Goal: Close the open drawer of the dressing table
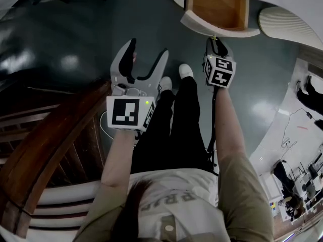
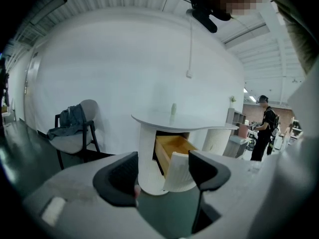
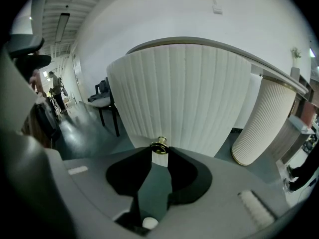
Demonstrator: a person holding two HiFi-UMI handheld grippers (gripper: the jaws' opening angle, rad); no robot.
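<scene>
- Head view: the open drawer (image 1: 217,6) of the dressing table (image 1: 287,24) is seen far right, its wooden inside exposed. The right gripper (image 1: 216,43) is set against the drawer's white front. The left gripper (image 1: 146,52) is held near left, well apart from it.
- Left gripper view: the jaws are spread with nothing between them. The drawer is seen beyond.
- Right gripper view: the jaws are clamped on the brass knob (image 3: 159,146) of the ribbed drawer front (image 3: 184,98).
</scene>
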